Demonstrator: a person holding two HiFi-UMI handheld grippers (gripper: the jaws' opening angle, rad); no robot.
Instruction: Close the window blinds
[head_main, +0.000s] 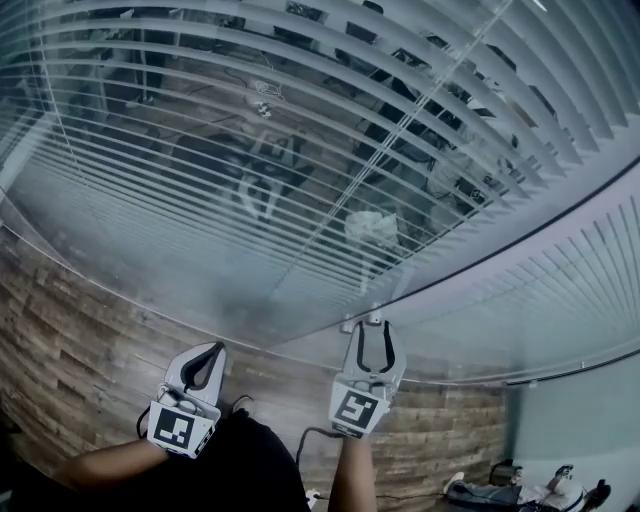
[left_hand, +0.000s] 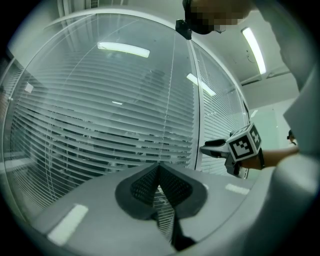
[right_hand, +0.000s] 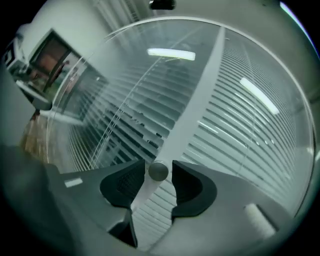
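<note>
At the left, the left gripper (head_main: 212, 350) is held level just short of the glass (head_main: 120, 250), its jaws pressed together with nothing between them, the dark pads (left_hand: 145, 185) meeting at their tips. Behind that glass hang the window blinds (head_main: 250, 150) of the left pane, their slats tilted so that dark gaps show between them and the room beyond is partly visible. Below lies a wooden plank floor (head_main: 80, 350). Further right a white post (right_hand: 195, 105) divides this pane from the next, and a small round metal knob (right_hand: 158, 171) stands out from it. The right gripper (head_main: 374, 326) reaches up to the post with its jaws spread, the knob between them; the knob seems to sit free of both pads, though the gap at the left pad is very thin. Right of the post, the second pane's slats (head_main: 560, 270) lie flatter and paler
</note>
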